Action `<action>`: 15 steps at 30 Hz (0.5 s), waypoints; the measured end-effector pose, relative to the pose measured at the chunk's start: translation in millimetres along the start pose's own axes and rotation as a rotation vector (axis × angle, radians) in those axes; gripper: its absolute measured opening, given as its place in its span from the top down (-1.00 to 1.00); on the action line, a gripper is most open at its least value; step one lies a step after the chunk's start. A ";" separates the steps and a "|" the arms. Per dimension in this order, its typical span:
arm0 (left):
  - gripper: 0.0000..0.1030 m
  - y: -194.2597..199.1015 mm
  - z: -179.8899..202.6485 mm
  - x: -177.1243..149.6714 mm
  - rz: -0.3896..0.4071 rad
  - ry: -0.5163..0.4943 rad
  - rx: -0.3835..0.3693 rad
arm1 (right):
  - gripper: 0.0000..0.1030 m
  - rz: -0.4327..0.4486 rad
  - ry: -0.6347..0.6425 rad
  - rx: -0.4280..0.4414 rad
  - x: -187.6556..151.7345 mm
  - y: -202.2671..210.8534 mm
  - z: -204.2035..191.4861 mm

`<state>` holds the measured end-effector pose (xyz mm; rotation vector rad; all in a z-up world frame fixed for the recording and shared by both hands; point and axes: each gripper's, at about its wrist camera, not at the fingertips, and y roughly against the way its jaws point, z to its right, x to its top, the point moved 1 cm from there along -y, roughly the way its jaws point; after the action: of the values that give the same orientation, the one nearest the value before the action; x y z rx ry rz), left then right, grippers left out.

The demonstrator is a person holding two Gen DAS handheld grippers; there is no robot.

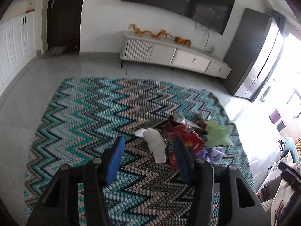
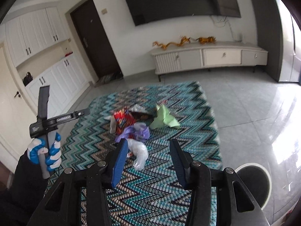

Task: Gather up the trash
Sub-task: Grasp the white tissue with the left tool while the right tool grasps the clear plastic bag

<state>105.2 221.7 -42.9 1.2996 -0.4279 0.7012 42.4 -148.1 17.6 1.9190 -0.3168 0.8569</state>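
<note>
Crumpled white tissue (image 1: 156, 143) lower centre, long axis toward frame bottom | just ahead between left gripper (image 1: 148, 146) jaws, apart | right gripper (image 2: 148, 148) apart, nearest clear plastic bag (image 2: 138, 150)

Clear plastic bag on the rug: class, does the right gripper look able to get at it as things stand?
Probably yes. The right gripper is open and empty, and the clear plastic bag lies just ahead of it on the rug, at the near edge of the pile, with nothing between them.
</note>
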 end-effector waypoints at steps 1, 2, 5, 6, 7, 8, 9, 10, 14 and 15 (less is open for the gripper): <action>0.02 -13.7 -1.4 -0.4 -0.021 0.008 0.000 | 0.16 -0.024 0.002 0.010 -0.9 -12.3 -0.9; 0.02 -24.0 -2.1 -0.7 -0.035 0.014 -0.003 | 0.16 -0.050 0.003 0.023 -3.8 -24.6 -1.1; 0.02 -53.9 -3.1 0.2 -0.072 0.026 0.004 | 0.16 -0.115 0.008 0.057 -14.4 -55.0 -4.1; 0.02 -64.0 -3.8 1.0 -0.084 0.035 0.007 | 0.16 -0.131 0.011 0.066 -16.1 -62.8 -4.8; 0.02 -70.4 -3.8 1.7 -0.093 0.040 0.008 | 0.16 -0.148 0.014 0.074 -17.3 -71.0 -5.5; 0.02 -79.1 -3.8 2.1 -0.104 0.045 0.009 | 0.16 -0.165 0.019 0.082 -18.9 -79.9 -5.8; 0.02 -85.9 -4.2 3.4 -0.112 0.046 0.010 | 0.16 -0.181 0.022 0.088 -20.7 -87.3 -6.1; 0.02 -94.7 -4.0 3.6 -0.123 0.045 0.013 | 0.16 -0.196 0.025 0.093 -22.9 -93.1 -6.5; 0.23 -116.9 -4.3 0.4 -0.159 0.055 -0.003 | 0.21 -0.247 0.027 0.102 -31.1 -115.2 -5.3; 0.26 -117.2 -3.3 0.6 -0.153 0.050 -0.002 | 0.22 -0.255 0.023 0.105 -33.3 -120.9 -4.5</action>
<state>185.4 212.4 -128.0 1.2956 -0.2855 0.6035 82.9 -89.2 -85.6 1.9927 -0.0115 0.7361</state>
